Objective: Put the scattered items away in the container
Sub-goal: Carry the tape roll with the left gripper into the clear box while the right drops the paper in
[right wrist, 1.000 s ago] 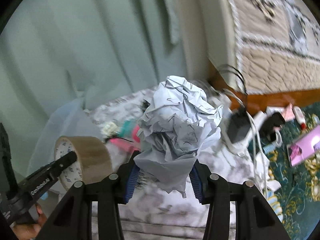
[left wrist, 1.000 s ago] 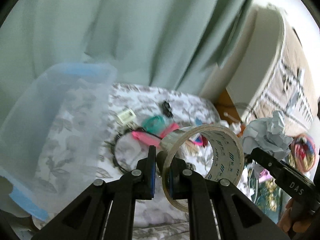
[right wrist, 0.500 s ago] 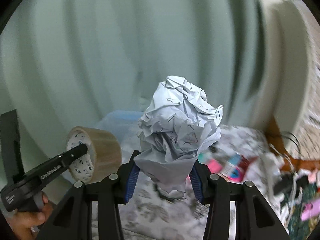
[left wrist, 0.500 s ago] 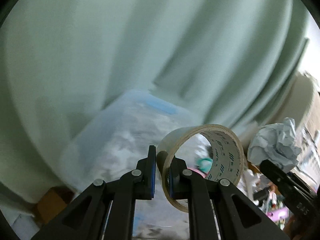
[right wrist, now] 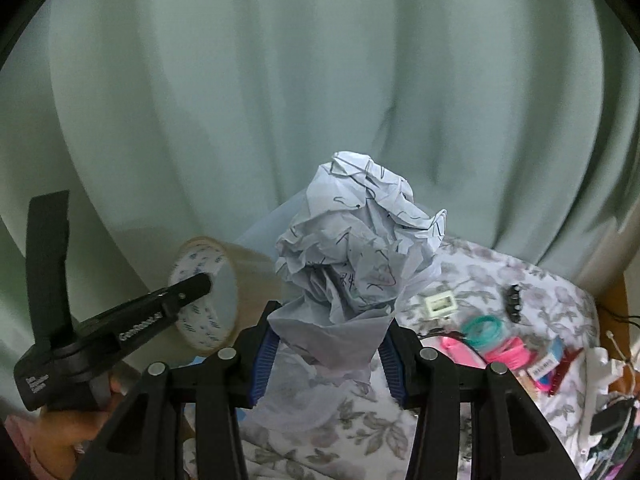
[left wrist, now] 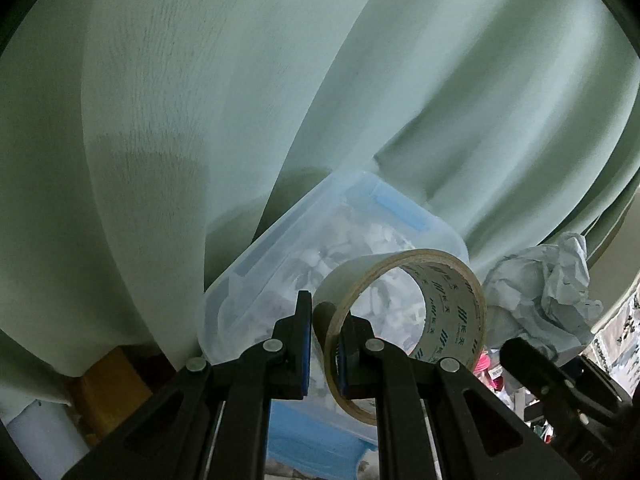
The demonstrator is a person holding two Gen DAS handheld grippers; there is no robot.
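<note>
Left fingers (left wrist: 325,344) pinched on the tape roll (left wrist: 404,320) wall above the clear container (left wrist: 280,248), right fingers (right wrist: 326,354) clamping crumpled paper (right wrist: 360,256), green curtain (right wrist: 320,80) behind.

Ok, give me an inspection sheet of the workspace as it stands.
Surface: floral cloth.
Job's things: clear container at the curtain; tape roll and crumpled paper both held aloft.
Clutter: pink and teal bands, black clip, small white box on the cloth.
Grippers: left gripper pinches the tape roll's wall; right gripper clamps the paper.
Cables: white cord, far right.
Surroundings: green curtain.
</note>
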